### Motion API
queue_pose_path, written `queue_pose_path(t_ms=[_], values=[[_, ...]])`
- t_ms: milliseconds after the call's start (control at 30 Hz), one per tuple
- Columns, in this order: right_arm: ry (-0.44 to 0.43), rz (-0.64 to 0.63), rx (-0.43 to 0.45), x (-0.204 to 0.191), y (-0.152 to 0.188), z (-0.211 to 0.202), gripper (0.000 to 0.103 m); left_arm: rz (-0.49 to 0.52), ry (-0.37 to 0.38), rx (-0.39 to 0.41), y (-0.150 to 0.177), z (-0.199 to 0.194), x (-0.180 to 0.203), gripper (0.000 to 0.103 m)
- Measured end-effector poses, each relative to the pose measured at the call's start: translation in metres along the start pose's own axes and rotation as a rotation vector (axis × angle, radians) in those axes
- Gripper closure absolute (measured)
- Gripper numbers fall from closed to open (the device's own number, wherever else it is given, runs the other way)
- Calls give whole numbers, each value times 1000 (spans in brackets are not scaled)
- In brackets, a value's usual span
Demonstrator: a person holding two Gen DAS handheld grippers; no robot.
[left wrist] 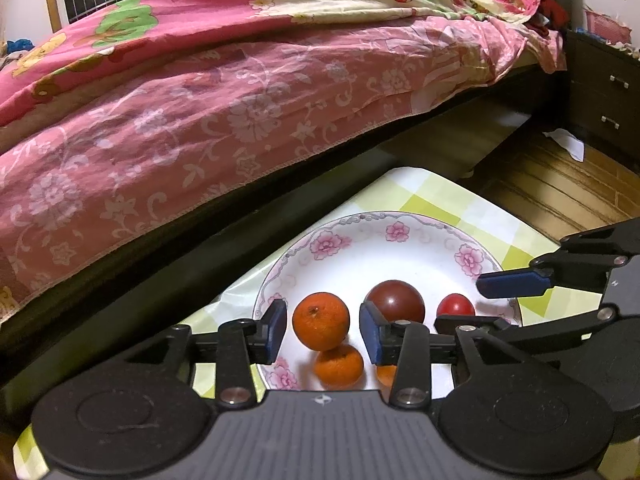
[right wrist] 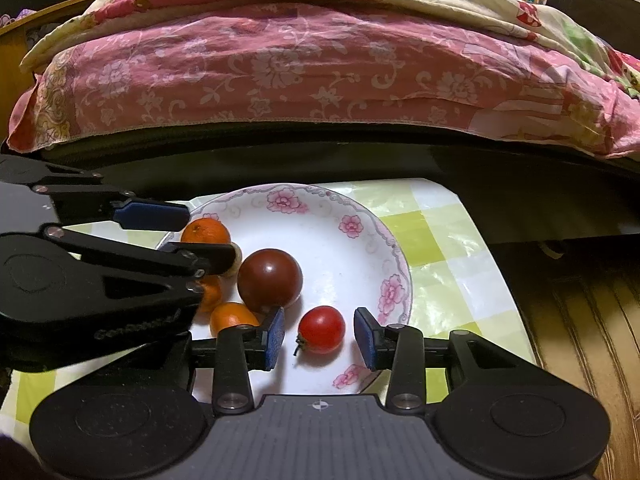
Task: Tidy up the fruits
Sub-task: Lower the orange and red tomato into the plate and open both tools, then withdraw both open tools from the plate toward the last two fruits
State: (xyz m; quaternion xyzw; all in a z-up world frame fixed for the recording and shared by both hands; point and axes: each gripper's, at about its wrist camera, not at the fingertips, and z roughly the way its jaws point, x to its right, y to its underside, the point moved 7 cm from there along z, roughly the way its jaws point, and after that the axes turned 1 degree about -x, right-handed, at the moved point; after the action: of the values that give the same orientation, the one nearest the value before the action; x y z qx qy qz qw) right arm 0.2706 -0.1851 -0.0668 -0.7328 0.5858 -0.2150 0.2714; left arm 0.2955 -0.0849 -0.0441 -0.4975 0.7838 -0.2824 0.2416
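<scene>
We see both grippers parted clear of their fruit on the floral plate [right wrist: 384, 240], left gripper [left wrist: 323, 330] flanking a mandarin [left wrist: 321, 321], right gripper [right wrist: 320, 338] a cherry tomato [right wrist: 321, 330]; we should lift straight, avoiding nudges.

No text reads clearly; embossed lettering on the left gripper [right wrist: 208, 236] body is illegible.

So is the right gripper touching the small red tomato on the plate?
Apart. The right wrist view shows white plate on both sides of the small red tomato, between it and each pad of the right gripper.
</scene>
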Motion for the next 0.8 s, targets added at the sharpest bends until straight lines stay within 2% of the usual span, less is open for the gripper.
queue_pose_path(t_ms=[467, 800], values=[[8, 22, 13, 3, 2, -17, 68, -6, -11, 15, 5, -24, -7, 55], [-12, 7, 17, -11, 12, -38, 68, -10, 16, -4, 33, -57, -8, 55]])
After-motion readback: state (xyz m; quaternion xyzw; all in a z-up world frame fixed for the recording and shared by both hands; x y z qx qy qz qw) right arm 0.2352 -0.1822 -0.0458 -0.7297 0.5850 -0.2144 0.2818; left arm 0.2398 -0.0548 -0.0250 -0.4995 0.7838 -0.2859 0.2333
